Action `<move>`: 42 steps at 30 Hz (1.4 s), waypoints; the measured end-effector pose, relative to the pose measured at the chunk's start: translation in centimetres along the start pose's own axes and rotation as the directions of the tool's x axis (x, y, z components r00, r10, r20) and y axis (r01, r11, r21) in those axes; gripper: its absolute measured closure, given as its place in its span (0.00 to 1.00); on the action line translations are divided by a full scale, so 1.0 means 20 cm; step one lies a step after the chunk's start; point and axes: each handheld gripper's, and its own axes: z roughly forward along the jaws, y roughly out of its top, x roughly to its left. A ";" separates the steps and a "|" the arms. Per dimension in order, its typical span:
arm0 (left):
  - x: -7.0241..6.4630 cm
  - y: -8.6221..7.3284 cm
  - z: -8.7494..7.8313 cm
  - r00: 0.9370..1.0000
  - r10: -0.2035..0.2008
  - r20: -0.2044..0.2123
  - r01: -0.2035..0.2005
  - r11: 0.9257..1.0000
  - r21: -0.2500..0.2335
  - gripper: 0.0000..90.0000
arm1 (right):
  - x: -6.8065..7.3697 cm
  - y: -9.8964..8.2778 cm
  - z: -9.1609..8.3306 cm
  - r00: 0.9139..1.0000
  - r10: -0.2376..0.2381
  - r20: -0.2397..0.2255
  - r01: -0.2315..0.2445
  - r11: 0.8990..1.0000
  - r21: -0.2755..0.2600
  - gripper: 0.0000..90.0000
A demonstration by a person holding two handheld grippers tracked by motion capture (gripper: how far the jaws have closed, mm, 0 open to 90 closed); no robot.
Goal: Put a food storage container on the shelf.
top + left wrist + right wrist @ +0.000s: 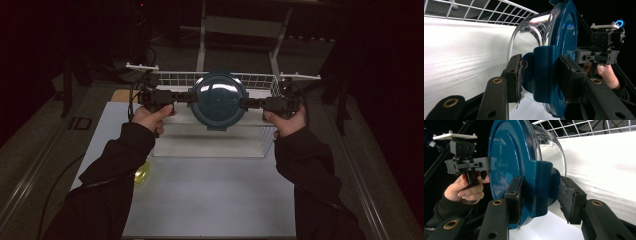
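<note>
The container's lid [564,32] looks like smooth teal plastic with a gloss that mirrors the lamps. The bowl [529,32] under it is clear and shiny, glass or hard plastic; which one cannot be told. The left gripper [540,75] and the right gripper [541,197] are matt black plastic with brass-coloured rivets, and their pads [570,197] are dull, rough rubber, frayed at the edges. The basket [260,80] is thin white-coated wire. The desk [215,190] has a pale, matt, smooth top. The sleeves [115,175] are dark, matt cloth.
</note>
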 end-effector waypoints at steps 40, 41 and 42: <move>-0.03 -0.01 -0.04 0.980 0.129 -0.153 -0.140 0.988 -0.062 0.28 | 0.04 0.07 0.00 0.990 -0.011 0.141 0.018 0.999 -0.044 0.53; -0.04 -0.02 -0.05 0.976 0.154 -0.155 -0.166 0.984 -0.066 0.20 | 0.08 0.05 -0.02 0.989 -0.046 0.141 0.053 0.998 -0.046 0.52; -0.05 -0.03 -0.06 0.971 0.180 -0.158 -0.193 0.979 -0.070 0.18 | 0.09 0.04 -0.02 0.988 -0.062 0.141 0.069 0.997 -0.044 0.52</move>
